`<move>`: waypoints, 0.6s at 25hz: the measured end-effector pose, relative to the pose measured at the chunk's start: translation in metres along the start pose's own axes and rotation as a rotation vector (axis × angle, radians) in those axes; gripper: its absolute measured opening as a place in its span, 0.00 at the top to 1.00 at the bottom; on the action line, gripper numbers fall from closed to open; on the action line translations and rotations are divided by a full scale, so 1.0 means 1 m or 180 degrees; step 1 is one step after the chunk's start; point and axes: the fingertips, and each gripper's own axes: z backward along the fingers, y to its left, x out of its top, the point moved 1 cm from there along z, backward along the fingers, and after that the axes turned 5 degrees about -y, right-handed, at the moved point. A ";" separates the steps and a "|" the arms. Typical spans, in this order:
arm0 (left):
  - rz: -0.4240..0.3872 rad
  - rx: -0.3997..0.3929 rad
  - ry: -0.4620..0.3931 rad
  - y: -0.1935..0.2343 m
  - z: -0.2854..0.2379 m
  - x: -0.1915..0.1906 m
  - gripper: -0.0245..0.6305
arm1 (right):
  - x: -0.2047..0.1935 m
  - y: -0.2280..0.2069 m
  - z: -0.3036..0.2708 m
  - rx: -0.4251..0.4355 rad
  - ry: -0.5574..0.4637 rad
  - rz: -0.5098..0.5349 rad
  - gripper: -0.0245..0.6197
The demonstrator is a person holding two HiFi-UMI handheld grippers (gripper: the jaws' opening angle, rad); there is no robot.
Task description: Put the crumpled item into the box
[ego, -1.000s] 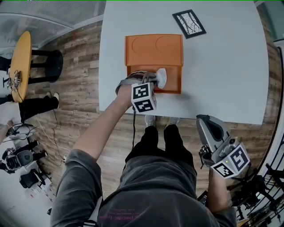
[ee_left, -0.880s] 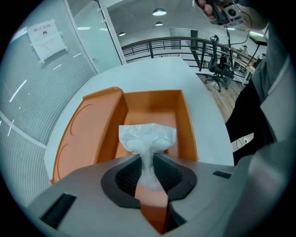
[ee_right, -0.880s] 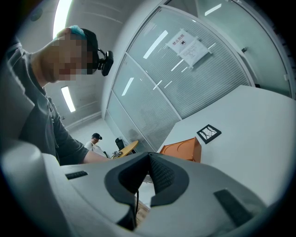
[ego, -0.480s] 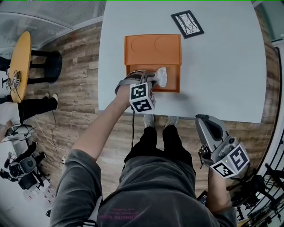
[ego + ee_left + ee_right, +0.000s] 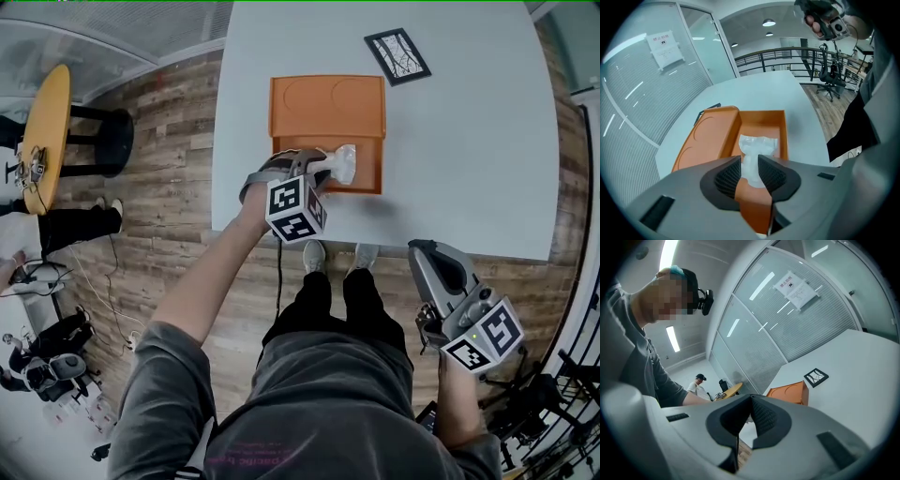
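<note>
An orange box point(image 5: 373, 159) lies open on the white table point(image 5: 469, 141), its lid point(image 5: 328, 105) folded back flat. The white crumpled item point(image 5: 344, 165) rests inside the box's open tray point(image 5: 761, 124). My left gripper point(image 5: 325, 169) reaches over the box's near wall. In the left gripper view the crumpled item point(image 5: 759, 145) has its near end between the slightly parted pads of that gripper point(image 5: 749, 171), which stands open. My right gripper point(image 5: 439, 262) hangs off the table's near edge, shut and empty; in its own view the pads point(image 5: 761, 416) meet.
A black-framed card point(image 5: 398, 56) lies at the far side of the table, also in the right gripper view point(image 5: 816, 377). A round yellow table point(image 5: 39, 131) with a person beside it stands at the left. Wooden floor lies below the table's near edge.
The left gripper has drawn back a little toward the table's near edge. The crumpled item stays in the box. The right gripper has hardly moved.
</note>
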 end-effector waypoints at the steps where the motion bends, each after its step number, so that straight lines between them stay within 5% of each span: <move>1: 0.0029 0.0029 -0.0034 0.001 0.005 0.003 0.77 | 0.000 0.002 0.001 0.0007 0.0002 0.0008 0.95; 15: 0.0846 0.0513 -0.0889 0.017 0.106 0.042 0.80 | 0.015 0.037 -0.010 0.0132 -0.0074 0.0244 0.95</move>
